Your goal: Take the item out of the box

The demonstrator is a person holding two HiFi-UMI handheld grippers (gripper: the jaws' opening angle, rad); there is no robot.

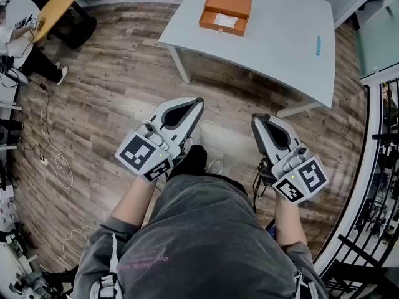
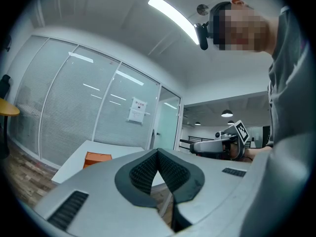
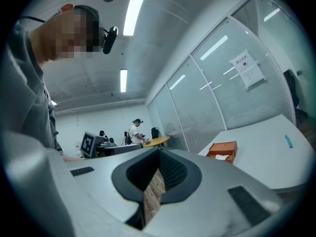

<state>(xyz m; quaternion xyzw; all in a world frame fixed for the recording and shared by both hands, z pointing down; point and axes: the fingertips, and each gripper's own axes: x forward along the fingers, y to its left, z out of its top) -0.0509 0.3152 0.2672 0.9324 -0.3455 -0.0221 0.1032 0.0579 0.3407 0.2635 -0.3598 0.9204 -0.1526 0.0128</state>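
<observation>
An open orange box (image 1: 225, 12) lies on the far side of a white table (image 1: 274, 42), with a white item (image 1: 225, 21) inside it. My left gripper (image 1: 198, 99) and right gripper (image 1: 257, 117) hang in front of my body over the wooden floor, well short of the table. Both are shut and hold nothing. In the left gripper view the shut left gripper (image 2: 158, 152) points toward the box (image 2: 97, 158) in the distance. The right gripper view has the right gripper (image 3: 159, 152) shut too, with the box (image 3: 223, 150) and its white item (image 3: 220, 156) far off to the right.
A blue pen (image 1: 318, 45) lies near the table's right edge. A round wooden table (image 1: 59, 5) with a seated person's legs stands at the far left. Cables (image 1: 56, 161) trail over the floor on the left. A black railing (image 1: 374, 185) runs along the right.
</observation>
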